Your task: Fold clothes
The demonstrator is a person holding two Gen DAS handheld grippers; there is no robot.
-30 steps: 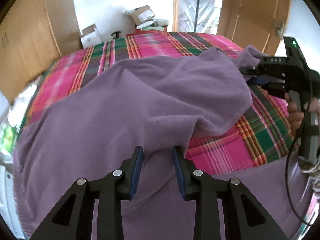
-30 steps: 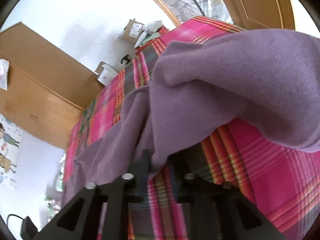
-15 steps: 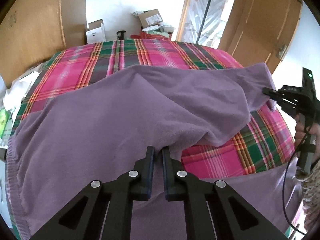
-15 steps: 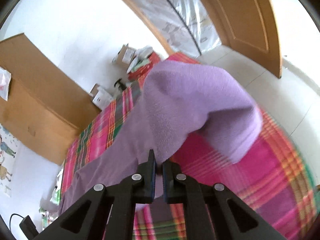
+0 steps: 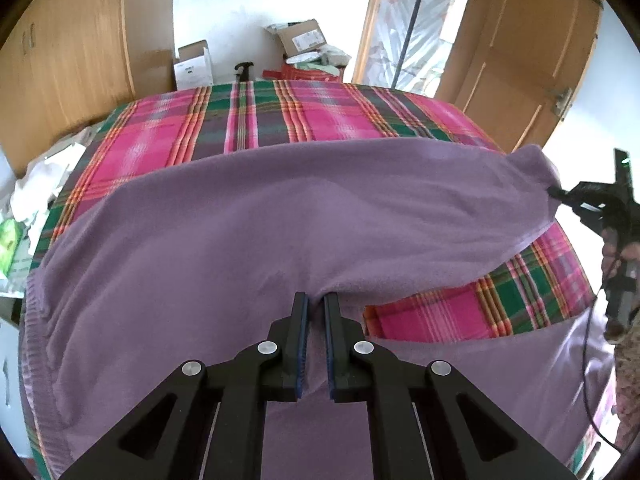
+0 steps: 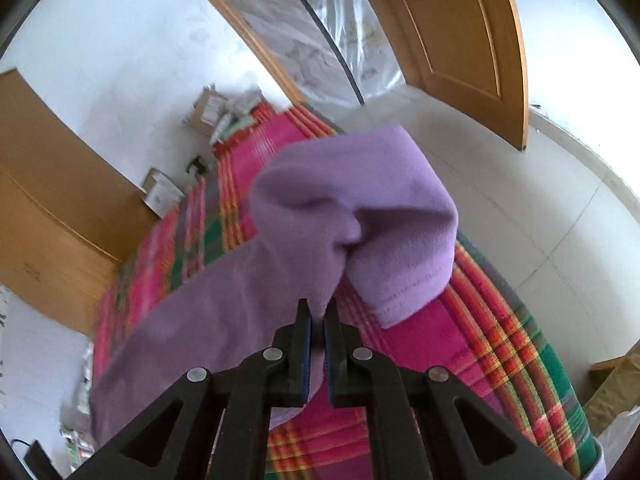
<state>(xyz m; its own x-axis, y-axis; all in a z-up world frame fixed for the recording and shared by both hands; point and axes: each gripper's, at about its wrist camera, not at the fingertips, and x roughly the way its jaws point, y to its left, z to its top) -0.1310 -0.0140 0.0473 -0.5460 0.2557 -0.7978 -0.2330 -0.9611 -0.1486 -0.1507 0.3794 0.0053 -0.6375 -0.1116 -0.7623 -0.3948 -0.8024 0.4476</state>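
Note:
A purple fleece garment [image 5: 280,216] lies spread over a bed with a pink and green plaid cover [image 5: 280,116]. My left gripper [image 5: 315,300] is shut on a fold of the fleece near the bed's front edge. My right gripper [image 6: 317,308] is shut on another bunch of the purple fleece [image 6: 352,200], which hangs lifted in front of it and droops over the plaid cover [image 6: 480,320]. In the left wrist view the right gripper [image 5: 560,194] shows at the far right, pinching the stretched end of the garment, with a hand [image 5: 624,256] on its handle.
Wooden wardrobes [image 5: 80,52] stand at the left, a wooden door [image 5: 528,48] at the right. Cardboard boxes [image 5: 300,36] and clutter sit on the floor beyond the bed. White tiled floor [image 6: 520,184] lies to the bed's right, with another box [image 6: 616,384] low down.
My left gripper closed on the fleece fold. My right gripper pulled its end of the garment out to the right and lifted it, stretching the fleece across the bed.

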